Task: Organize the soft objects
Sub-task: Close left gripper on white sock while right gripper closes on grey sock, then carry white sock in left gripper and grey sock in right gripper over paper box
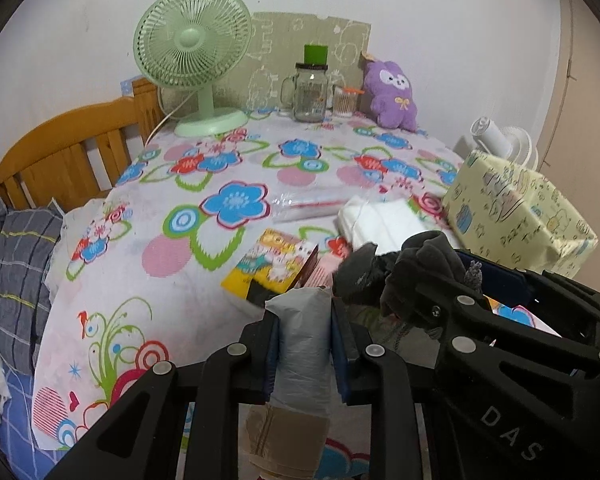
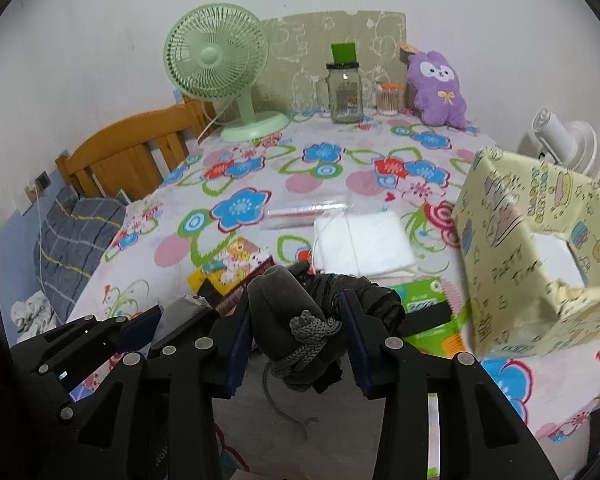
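Both grippers sit at the near edge of the table, side by side. Left gripper [image 1: 303, 344] has its blue pads clamped on a pale grey bag-like bundle [image 1: 302, 340] that stands up between them; right gripper [image 2: 296, 340] pinches a dark grey fleece item [image 2: 284, 312] with a knitted grey cord [image 2: 312, 332] knotted around it, and black fabric bunches just behind.

Largest in view, the table [image 1: 172, 240] carries a floral cloth of blue, red and pink flowers. Left of it stands a wooden bed headboard [image 1: 60, 152] with a grey plaid pillow [image 1: 16, 252] below. On the right, a pale yellow cartoon-print box [image 2: 540, 264] sits tilted at the table's right side, with a small white fan [image 2: 568, 140] behind it. At the far left of the table is a green desk fan [image 1: 194, 56]; a printed cardboard panel [image 1: 340, 36] leans on the wall behind.

Far right, a purple plush toy [image 1: 392, 92] leans upright against the panel. Mid-table lies a folded white cloth [image 2: 360, 240], near the grippers, with a clear plastic sleeve [image 2: 304, 210] just beyond it. A yellow picture box [image 1: 272, 264] lies near the left gripper, and a green packet [image 2: 424, 308] lies right of the fleece. A glass jar mug [image 1: 310, 94] with a green block on top stands far centre, beside a small cup of cotton swabs [image 2: 390, 100].
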